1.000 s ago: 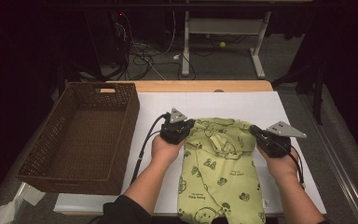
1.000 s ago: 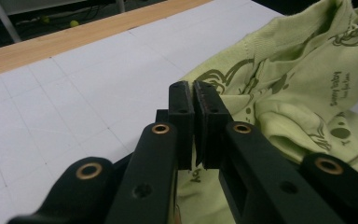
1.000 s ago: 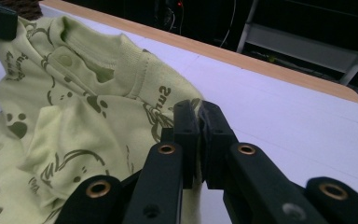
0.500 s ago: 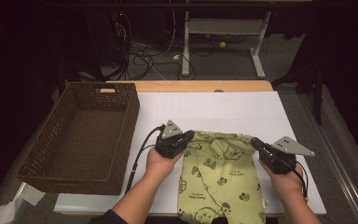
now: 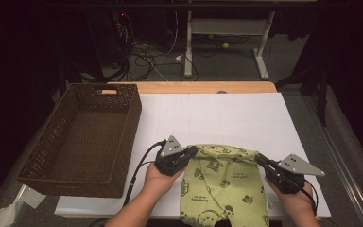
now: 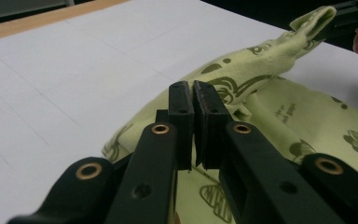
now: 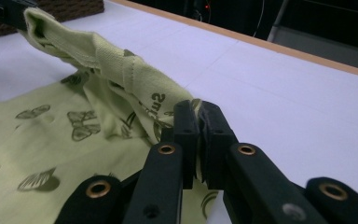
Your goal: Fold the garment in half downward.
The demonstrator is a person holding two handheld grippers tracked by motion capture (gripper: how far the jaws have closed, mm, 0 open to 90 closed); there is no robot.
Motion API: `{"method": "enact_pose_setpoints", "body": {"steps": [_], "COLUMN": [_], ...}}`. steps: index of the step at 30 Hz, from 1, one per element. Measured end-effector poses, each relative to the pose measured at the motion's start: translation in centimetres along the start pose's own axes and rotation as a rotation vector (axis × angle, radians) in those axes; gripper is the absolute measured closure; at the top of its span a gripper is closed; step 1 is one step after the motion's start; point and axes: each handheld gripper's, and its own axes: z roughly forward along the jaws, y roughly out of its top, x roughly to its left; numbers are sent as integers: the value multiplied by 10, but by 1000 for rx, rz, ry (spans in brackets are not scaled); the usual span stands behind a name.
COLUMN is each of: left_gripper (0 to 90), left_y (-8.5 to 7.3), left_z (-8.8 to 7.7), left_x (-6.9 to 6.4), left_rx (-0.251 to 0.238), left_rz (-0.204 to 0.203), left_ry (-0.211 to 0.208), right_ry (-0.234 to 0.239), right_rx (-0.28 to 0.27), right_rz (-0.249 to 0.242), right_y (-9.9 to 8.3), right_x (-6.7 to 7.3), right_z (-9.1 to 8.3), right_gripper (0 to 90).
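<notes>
a light green baby garment (image 5: 222,184) printed with dark green cartoon figures and small lettering lies on the near part of the white table (image 5: 217,118), its lower end running off the near edge, with a brown wicker basket (image 5: 82,137) well apart to its left. the left gripper (image 5: 192,152) has its jaws pressed together on the garment's upper left corner, and the right gripper (image 5: 261,160) is clamped the same way on the upper right corner. between them the top edge is lifted and doubled over into a ridge, the cloth below lying flat.

White table (image 5: 217,118) with wicker basket (image 5: 82,137), green garment (image 5: 222,189)
</notes>
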Motion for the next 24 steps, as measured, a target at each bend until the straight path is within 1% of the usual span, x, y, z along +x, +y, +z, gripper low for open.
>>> {"method": "enact_pose_setpoints", "body": {"steps": [3,8,10,12,15,18,22,24], "left_gripper": [830,830,830,830,830,830,830,830], "left_y": [-5,-13,-17,-21,-26,-29,-31,-34], "left_z": [-3,-9,-11,-13,-17,-20,-23,-25], "left_x": [-5,-12,-14,-16,-19,-21,-25,-27], "left_rx": [5,14,24,27,33,33,43,53], "left_rz": [8,11,22,17,20,15,26,43], "left_ry": [-16,-37,-42,-51,-64,-85,-98,-96], "right_ry": [3,24,36,35,45,52,63,70], "right_rx": [9,27,29,42,42,54,67,73], "right_rz": [-9,-13,-16,-26,-37,-35,-29,-35], "right_y": [-4,-11,-14,-15,-17,-21,-25,-26], "right_x": [4,9,12,15,18,21,22,23], "right_z": [-6,-13,-15,-19,-22,-26,-28,-29], "right_gripper": [877,877,877,877,877,877,877,877]}}
